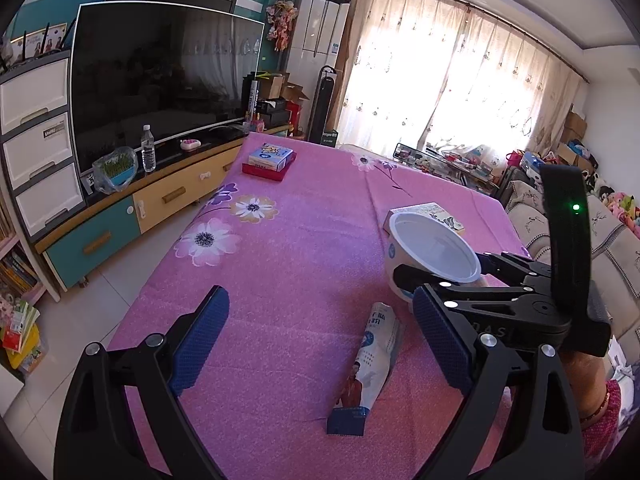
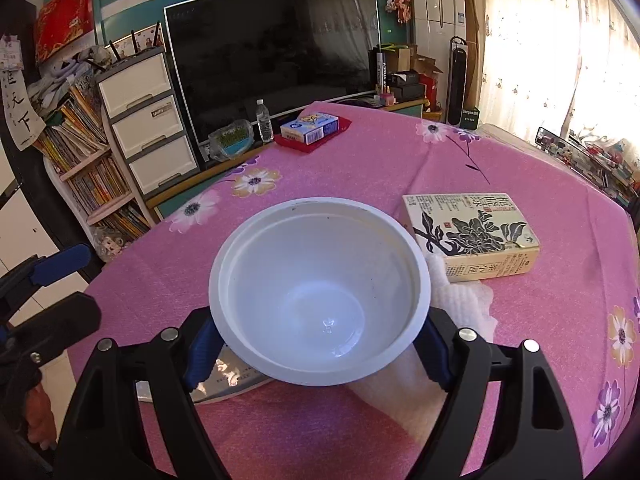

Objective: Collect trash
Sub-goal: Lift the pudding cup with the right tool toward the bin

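While my right gripper (image 2: 316, 344) straddles the white bowl (image 2: 320, 300) on the pink tablecloth (image 2: 360, 168), its blue pads sit at the bowl's sides under the rim; whether they press yet I cannot tell (the rim hides the contact). My left gripper (image 1: 320, 340) hangs spread wide and empty above the crumpled wrapper (image 1: 370, 360), which lies flat on the cloth near the bowl. I judge the risk to be the bowl's sloped wall: a loose squeeze could let it tip or slide out as I lift. A paper napkin (image 2: 460, 304) beside it, touching the box (image 2: 472, 236), might drag along.
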